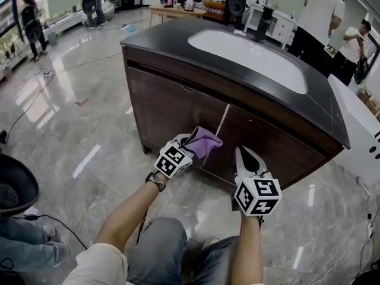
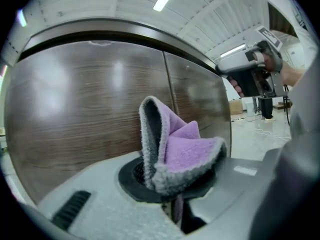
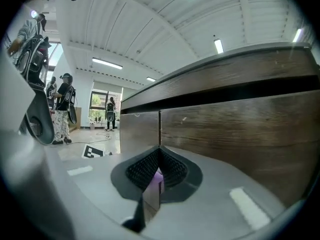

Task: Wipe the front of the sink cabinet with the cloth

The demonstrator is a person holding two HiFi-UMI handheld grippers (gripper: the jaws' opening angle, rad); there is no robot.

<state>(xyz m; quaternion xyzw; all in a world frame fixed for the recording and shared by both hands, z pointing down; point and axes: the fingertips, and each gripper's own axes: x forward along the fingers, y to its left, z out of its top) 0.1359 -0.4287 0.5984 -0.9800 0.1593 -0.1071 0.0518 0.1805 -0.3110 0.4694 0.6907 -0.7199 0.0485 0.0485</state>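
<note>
My left tool (image 1: 189,146) pinches the cloth (image 1: 205,140), seemingly touching the cabinet (image 1: 172,105) straight ahead. My right tool (image 1: 241,153), pressed together, hangs just beside.

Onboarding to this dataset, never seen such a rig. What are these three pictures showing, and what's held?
There is no robot here. A person holds a two-jaw gripper in each hand, and the marker cubes are part of the grippers. One picture comes from a head camera looking down. The other two come from cameras riding on each gripper. The left gripper is shut on a purple cloth, right at the dark wood front of the sink cabinet; whether the cloth touches it is unclear. The right gripper is beside it with its jaws together, near the cabinet too.
</note>
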